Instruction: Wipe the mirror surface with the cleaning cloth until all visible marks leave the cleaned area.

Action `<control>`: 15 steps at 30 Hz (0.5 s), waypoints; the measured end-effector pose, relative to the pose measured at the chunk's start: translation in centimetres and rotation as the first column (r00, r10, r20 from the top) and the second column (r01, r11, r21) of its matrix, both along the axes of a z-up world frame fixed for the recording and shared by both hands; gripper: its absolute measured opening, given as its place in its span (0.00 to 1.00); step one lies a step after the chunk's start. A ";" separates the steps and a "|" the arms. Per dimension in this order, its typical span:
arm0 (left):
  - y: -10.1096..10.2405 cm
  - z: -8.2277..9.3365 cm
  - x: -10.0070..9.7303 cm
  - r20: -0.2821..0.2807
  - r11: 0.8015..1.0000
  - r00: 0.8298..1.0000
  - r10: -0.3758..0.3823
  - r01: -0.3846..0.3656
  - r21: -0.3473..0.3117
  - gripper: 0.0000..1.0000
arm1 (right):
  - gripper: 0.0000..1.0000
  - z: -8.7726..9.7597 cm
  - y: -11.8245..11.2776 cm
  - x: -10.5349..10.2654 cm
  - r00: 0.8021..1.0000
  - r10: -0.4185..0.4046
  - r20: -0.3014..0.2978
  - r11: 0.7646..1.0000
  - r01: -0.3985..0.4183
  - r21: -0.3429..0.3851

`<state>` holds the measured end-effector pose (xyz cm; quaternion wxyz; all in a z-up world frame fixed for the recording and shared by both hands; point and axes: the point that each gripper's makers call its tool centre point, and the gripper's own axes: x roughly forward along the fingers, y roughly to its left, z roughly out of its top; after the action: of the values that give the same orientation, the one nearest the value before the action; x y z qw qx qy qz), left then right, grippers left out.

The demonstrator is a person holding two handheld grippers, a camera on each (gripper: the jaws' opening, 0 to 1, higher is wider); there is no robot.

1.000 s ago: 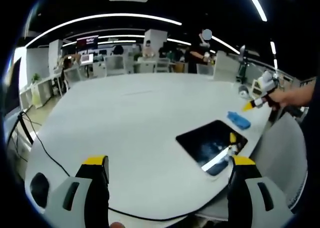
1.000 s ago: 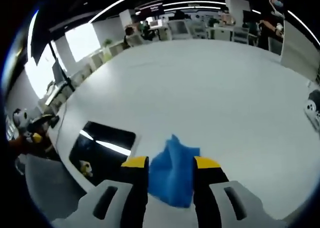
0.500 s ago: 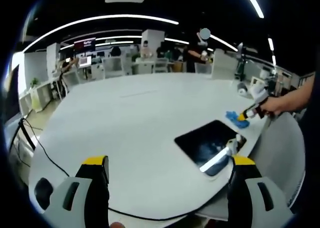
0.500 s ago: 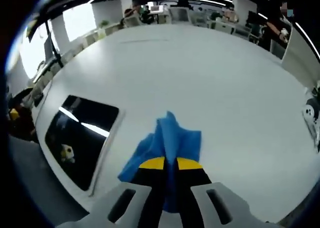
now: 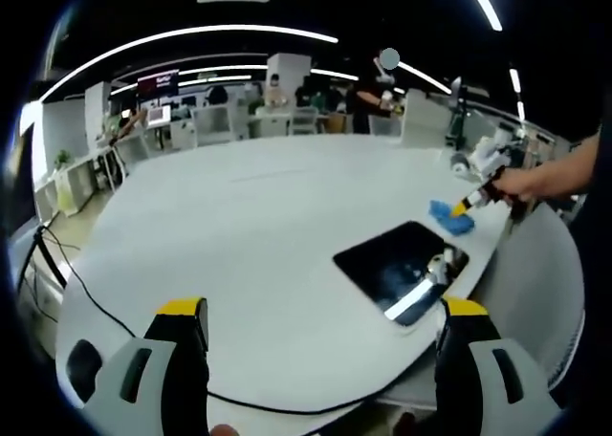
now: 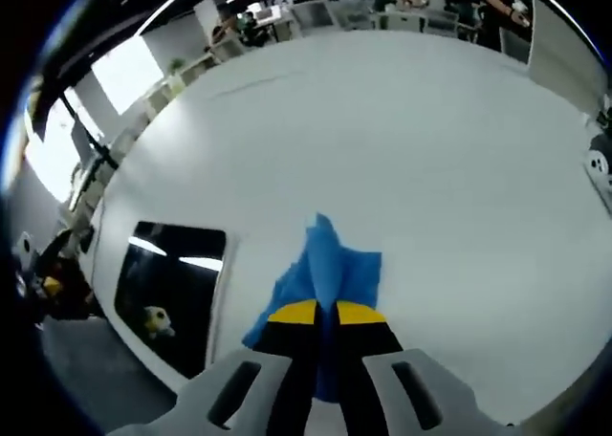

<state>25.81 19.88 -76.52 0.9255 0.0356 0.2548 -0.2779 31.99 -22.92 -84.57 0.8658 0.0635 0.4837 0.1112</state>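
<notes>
Blue cloth [image 6: 330,269] sits pinched between the right tongs [image 6: 316,314], whose yellow-tipped jaws are pressed together on its near edge while the rest of it spreads on the white desk [image 6: 411,149]. Just left of the cloth in the right gripper view lies the mirror [image 6: 172,288], a dark rectangle flat on the desk near its edge, reflecting ceiling light strips and a small pale blob with yellow on it. The cloth is beside the mirror, not on it. In the left gripper view the left tongs [image 5: 320,309] stand wide with nothing between the jaws, held above the near part of the desk [image 5: 239,216]. The mirror [image 5: 397,264] shows there to the right, near the desk's rim, with the cloth [image 5: 449,216] just beyond its far corner and the right tongs [image 5: 469,203] on it, held by a hand [image 5: 521,183]. A black cable [image 5: 96,293] runs over the left side of the desk. Chairs, desks and people fill the office behind.
</notes>
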 end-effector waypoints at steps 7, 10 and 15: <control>0.9 0.4 0.4 0.006 1.000 1.000 0.002 -0.002 0.005 1.00 | 0.00 2.6 1.4 0.5 1.000 0.007 0.014 0.999 -0.008 0.035; 1.0 0.4 0.3 0.008 1.000 1.000 0.004 -0.004 0.004 1.00 | 0.00 2.9 2.2 0.7 1.000 0.007 0.006 0.998 -0.008 0.060; 1.3 0.0 0.4 0.001 1.000 1.000 0.018 -0.018 -0.009 1.00 | 0.00 2.7 3.1 0.8 1.000 0.010 -0.012 0.997 -0.009 0.077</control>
<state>26.17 21.21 -76.51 0.9283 0.0291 0.2534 -0.2707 32.83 -19.84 -81.86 0.8592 0.0953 0.4846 0.1335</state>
